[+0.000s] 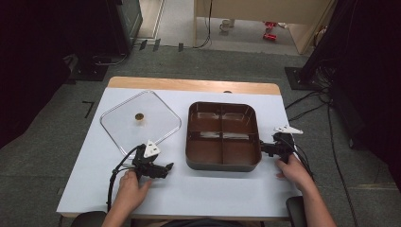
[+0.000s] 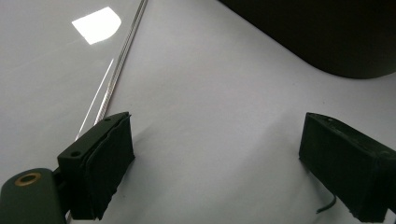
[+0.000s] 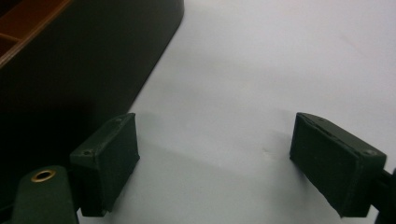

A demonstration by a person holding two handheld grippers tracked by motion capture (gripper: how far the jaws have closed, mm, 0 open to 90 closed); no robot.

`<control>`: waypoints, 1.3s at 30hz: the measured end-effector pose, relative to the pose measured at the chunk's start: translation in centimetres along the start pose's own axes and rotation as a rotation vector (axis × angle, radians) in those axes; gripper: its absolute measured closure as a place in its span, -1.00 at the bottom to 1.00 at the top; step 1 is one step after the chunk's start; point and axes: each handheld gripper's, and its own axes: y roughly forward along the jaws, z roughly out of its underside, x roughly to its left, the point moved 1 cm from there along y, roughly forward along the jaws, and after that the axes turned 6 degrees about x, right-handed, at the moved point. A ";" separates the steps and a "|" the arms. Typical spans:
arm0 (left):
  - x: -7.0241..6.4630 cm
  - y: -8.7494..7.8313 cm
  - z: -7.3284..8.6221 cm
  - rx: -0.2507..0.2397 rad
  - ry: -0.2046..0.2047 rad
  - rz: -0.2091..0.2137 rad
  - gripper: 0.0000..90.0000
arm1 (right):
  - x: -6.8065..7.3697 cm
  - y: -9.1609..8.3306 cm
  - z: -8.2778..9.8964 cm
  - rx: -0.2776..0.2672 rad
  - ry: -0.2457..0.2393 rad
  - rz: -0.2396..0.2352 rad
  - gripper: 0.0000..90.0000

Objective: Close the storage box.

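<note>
A dark brown tray (image 1: 222, 163) with four compartments sits in the middle of the white table. A clear square lid (image 1: 161, 120) with a small brown knob (image 1: 139, 116) lies flat to its left. My left gripper (image 1: 169, 166) rests on the table between the lid's near corner and the tray, open and holding nothing. In the left gripper view the gripper (image 2: 215, 163) stands with the lid's edge (image 2: 122, 58) beside its left jaw and the tray's corner (image 2: 336, 42) ahead. My right gripper (image 1: 262, 149) is open just off the tray's right side (image 3: 84, 70).
The white sheet (image 1: 213, 189) covers a wooden table (image 1: 189, 84) whose far edge shows. Cables (image 1: 312, 101) and black stands lie on the grey floor around it. A person's hands (image 1: 132, 182) hold both grippers near the front edge.
</note>
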 end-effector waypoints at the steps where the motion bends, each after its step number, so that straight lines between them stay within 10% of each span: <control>1: 0.0 0.0 0.0 0.000 0.000 0.000 -0.78 | 0.0 0.0 0.0 0.000 0.000 0.000 -0.67; 24: 0.0 0.0 0.0 0.002 0.000 0.000 -0.78 | 0.0 0.0 0.0 -0.001 0.000 -0.001 -0.68; 33: 0.0 0.0 0.0 0.001 0.001 -0.002 -0.78 | -1.3 -0.3 0.1 -0.035 0.093 -0.122 -0.71; 39: 0.0 0.0 0.0 0.001 0.000 0.000 -0.78 | -0.3 0.0 0.0 -0.006 0.018 -0.035 -0.70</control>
